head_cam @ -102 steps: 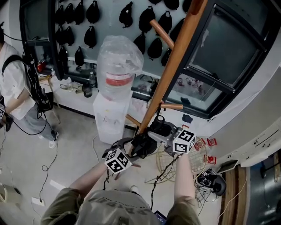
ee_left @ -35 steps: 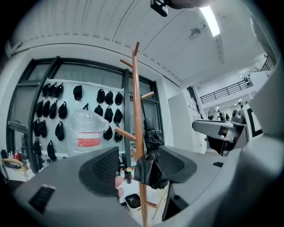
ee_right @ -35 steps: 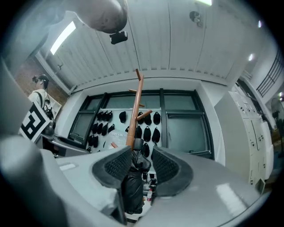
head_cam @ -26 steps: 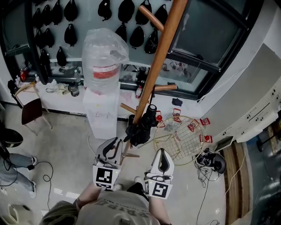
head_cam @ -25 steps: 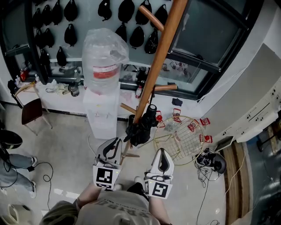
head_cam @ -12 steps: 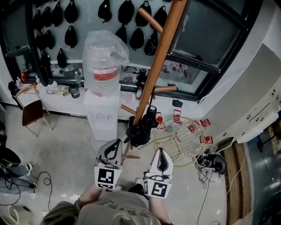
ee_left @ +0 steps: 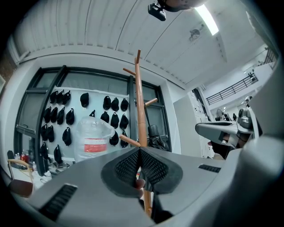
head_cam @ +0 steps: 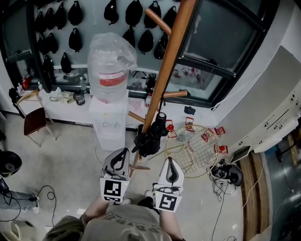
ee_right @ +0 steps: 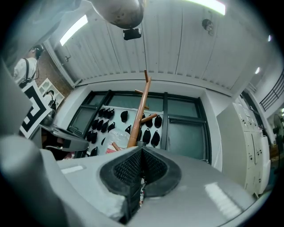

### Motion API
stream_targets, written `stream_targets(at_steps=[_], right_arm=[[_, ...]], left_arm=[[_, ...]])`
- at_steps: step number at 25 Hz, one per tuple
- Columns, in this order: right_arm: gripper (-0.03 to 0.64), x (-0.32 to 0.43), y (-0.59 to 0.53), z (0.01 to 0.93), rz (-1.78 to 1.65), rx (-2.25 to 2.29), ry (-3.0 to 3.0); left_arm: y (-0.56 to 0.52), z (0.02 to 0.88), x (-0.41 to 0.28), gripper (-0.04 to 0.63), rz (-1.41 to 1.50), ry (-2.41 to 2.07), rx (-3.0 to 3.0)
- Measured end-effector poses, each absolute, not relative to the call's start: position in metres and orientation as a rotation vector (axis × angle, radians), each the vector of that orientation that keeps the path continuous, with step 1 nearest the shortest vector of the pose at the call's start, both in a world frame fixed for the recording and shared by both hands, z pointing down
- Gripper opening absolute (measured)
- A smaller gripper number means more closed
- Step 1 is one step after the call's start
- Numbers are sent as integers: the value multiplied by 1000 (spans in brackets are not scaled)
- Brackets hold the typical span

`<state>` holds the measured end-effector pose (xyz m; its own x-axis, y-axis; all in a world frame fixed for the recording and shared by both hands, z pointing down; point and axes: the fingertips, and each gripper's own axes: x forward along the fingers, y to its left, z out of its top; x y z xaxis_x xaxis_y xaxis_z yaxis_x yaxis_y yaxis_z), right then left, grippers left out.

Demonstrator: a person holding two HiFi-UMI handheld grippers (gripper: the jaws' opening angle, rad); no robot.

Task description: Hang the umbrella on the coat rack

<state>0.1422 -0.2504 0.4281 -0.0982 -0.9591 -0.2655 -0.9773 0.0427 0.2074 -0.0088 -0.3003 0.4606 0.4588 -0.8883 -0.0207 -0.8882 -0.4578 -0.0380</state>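
The wooden coat rack (head_cam: pixel 165 66) rises at the centre of the head view. A folded black umbrella (head_cam: pixel 151 139) hangs from a low peg beside its pole, clear of both grippers. My left gripper (head_cam: pixel 122 156) is below and left of the umbrella, shut and empty. My right gripper (head_cam: pixel 170 164) is below and right of it, also shut and empty. In the left gripper view the rack (ee_left: pixel 139 106) and the umbrella (ee_left: pixel 155 138) stand straight ahead past the shut pads (ee_left: pixel 128 165). In the right gripper view the rack (ee_right: pixel 140 111) shows above the closed pads (ee_right: pixel 128 167).
A water dispenser with a bagged bottle (head_cam: pixel 112 70) stands left of the rack. A round gold wire basket (head_cam: pixel 197 147) lies on the floor to the right, with cables (head_cam: pixel 225 175) beyond it. Black bags (head_cam: pixel 136 12) hang on the back wall. A chair (head_cam: pixel 35 120) stands at the left.
Four seconds ago both grippers were up at the umbrella by the rack; now they are drawn back near me and the umbrella hangs alone. Over the last second they barely moved.
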Motion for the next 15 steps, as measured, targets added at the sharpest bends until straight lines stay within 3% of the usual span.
stream_targets(at_steps=[15], right_arm=[[-2, 142, -250, 417, 524, -2040, 2203]], left_arm=[[-300, 457, -5, 11, 0, 1612, -2638]])
